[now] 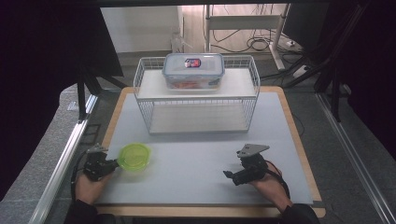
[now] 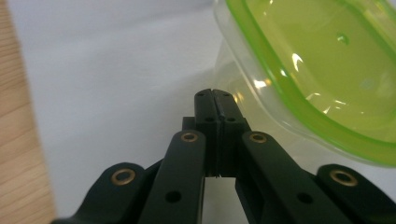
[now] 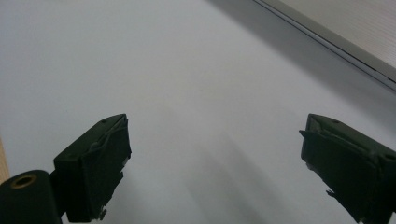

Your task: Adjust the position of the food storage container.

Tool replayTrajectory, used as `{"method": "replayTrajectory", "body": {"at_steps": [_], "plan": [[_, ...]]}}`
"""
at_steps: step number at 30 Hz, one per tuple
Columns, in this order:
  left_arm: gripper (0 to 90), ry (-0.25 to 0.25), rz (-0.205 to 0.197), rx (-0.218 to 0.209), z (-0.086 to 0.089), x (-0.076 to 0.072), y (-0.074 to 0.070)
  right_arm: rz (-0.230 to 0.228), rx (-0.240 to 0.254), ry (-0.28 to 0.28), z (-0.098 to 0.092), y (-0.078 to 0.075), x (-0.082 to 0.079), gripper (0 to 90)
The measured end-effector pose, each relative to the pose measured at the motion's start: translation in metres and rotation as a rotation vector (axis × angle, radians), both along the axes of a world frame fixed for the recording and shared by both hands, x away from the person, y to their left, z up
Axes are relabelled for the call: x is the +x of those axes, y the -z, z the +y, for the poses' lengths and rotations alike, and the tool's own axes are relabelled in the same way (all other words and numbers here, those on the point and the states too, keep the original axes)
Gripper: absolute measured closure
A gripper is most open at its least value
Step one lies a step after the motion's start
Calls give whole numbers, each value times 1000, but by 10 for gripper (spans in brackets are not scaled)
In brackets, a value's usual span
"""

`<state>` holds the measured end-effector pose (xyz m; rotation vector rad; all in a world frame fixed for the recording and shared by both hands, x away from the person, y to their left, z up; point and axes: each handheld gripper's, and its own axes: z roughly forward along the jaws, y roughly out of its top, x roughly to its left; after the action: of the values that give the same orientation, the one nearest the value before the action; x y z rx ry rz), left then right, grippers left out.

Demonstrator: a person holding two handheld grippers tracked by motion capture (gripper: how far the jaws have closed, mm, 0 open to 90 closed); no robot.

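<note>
A small clear container with a lime-green lid (image 1: 134,156) sits on the grey mat near the front left. My left gripper (image 1: 113,164) lies low on the mat just left of it, jaws shut with nothing between them; in the left gripper view its tips (image 2: 214,95) rest beside the container's clear wall (image 2: 261,105), and whether they touch it is unclear. My right gripper (image 1: 228,175) sits at the front right of the mat, pointing left. Its fingers (image 3: 100,154) stand wide apart over bare mat, open and empty.
A white wire rack (image 1: 196,95) stands at the back centre of the mat. On its upper shelf rests a clear lidded box (image 1: 193,70) with red contents. The wooden table edge (image 1: 299,140) frames the mat (image 1: 196,158).
</note>
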<state>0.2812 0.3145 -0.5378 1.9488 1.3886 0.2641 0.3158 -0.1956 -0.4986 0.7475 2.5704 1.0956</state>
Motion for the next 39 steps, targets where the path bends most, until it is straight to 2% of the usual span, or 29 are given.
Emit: {"method": "replayTrajectory", "body": {"at_steps": [4,9,17,26,35,39], "plan": [[899,30,8,10,-12,3,1,0,-1,-1,0,0,0,80],[899,73,-1,1,-26,7,0,6,-1,4,0,1,1,81],[899,153,-11,3,-60,13,-3,10,-7,6,0,3,2,82],[899,248,3,7,-101,16,-5,21,-6,19,-1,3,3,82],[899,333,12,16,-135,11,-5,20,-1,33,-2,3,3,83],[899,378,22,-2,-150,7,-5,22,-2,31,-2,3,3,83]]}}
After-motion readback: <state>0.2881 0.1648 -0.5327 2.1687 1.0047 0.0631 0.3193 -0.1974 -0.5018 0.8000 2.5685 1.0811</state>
